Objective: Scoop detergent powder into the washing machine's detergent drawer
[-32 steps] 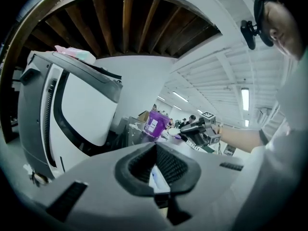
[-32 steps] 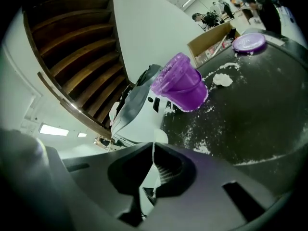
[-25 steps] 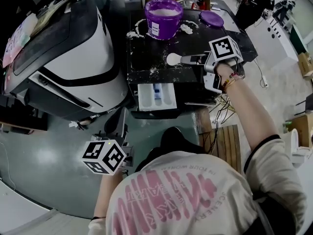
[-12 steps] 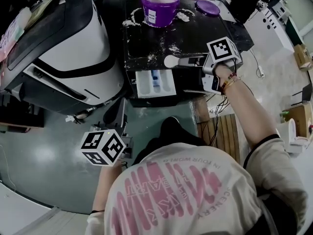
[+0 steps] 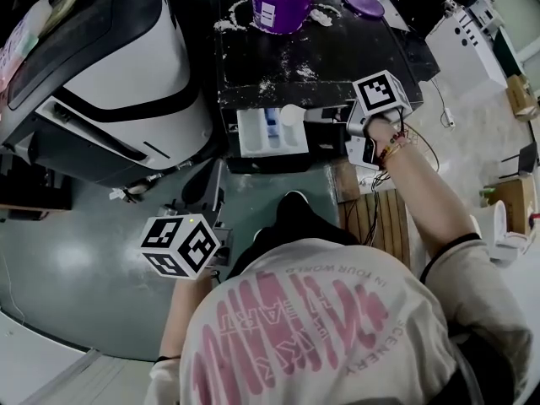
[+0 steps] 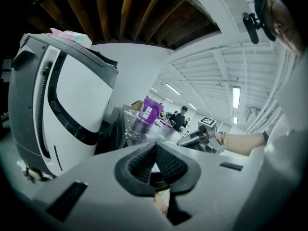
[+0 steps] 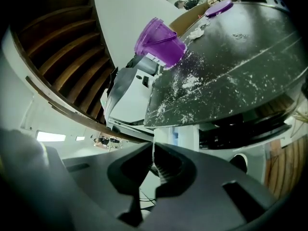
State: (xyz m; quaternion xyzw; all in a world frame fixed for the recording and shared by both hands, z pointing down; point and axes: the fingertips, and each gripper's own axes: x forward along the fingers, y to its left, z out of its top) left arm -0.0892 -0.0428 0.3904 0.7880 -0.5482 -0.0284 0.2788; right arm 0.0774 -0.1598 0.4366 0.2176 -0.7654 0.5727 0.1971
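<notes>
The white detergent drawer stands pulled out from the front of the black washing machine. My right gripper is shut on the grey handle of a white scoop. The scoop's bowl, heaped with powder, hangs over the drawer's back right corner. The purple powder tub stands open at the back of the machine top, with its lid beside it. The right gripper view shows the tub and the drawer beyond the closed jaws. My left gripper is low at the left, shut and empty.
A large white and black appliance stands close to the left of the drawer. Spilled powder dots the machine top. A wooden pallet and cables lie on the floor to the right. People stand far behind.
My right gripper has carried the scoop from above the machine top down and forward to the drawer. The left gripper has stayed where it was.
</notes>
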